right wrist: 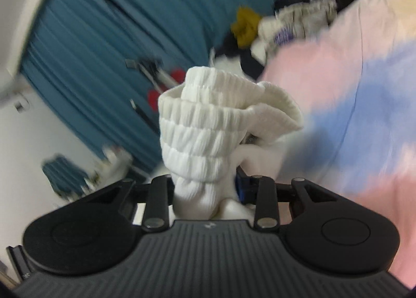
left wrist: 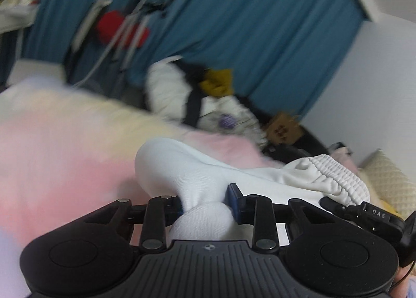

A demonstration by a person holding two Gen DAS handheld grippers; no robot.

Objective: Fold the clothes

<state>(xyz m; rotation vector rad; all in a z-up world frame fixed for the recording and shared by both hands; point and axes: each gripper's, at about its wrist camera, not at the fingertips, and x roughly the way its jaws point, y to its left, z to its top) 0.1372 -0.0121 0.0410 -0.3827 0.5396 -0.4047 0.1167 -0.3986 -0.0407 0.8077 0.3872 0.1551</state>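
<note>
A white sock (left wrist: 197, 168) is stretched between my two grippers above a pastel pink, yellow and blue blanket (left wrist: 65, 147). My left gripper (left wrist: 205, 200) is shut on the sock's smooth foot end, which bulges between the blue pads. My right gripper (right wrist: 205, 189) is shut on the ribbed cuff end (right wrist: 208, 121), which stands bunched above the fingers. The right gripper's black body (left wrist: 364, 213) shows at the right edge of the left wrist view, with the cuff (left wrist: 335, 176) beside it.
A heap of white, black and mustard clothes (left wrist: 197, 95) lies behind the blanket by a teal curtain (left wrist: 260, 25). A rack with something red (left wrist: 122, 27) stands at the curtain. A cream quilted pillow (left wrist: 390, 183) is at the right. The blanket (right wrist: 351, 90) fills the right wrist view's right side.
</note>
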